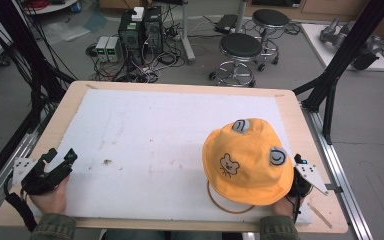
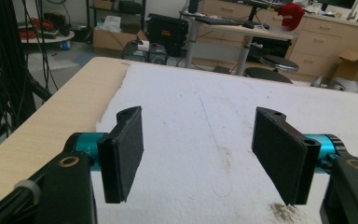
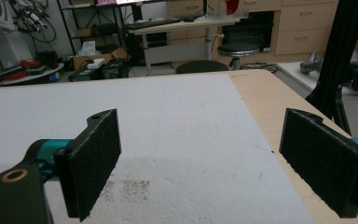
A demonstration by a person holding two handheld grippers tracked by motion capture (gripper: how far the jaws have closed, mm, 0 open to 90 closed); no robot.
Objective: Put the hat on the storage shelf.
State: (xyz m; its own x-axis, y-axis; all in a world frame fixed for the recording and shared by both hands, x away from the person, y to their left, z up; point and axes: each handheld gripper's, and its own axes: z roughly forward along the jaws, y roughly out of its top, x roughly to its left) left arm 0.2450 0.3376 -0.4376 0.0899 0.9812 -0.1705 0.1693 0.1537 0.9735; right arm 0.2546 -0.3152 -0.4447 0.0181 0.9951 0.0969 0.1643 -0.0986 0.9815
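One white foam mat [image 1: 155, 145] covers the table [image 1: 60, 115], w/ one orange bucket hat [image 1: 247, 160] at its near-right, beside the right gripper [image 1: 300, 180]; left gripper [image 1: 60, 160] near-left; both jaw pairs spread, empty.

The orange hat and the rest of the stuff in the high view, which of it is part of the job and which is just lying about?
Part of the job:
orange bucket hat, beside the right gripper
right gripper, open
left gripper, open, far from the hat
white mat on the table

Lying about:
two black stools
computer boxes and cables on the floor
thin ring under the hat's brim, purpose unclear
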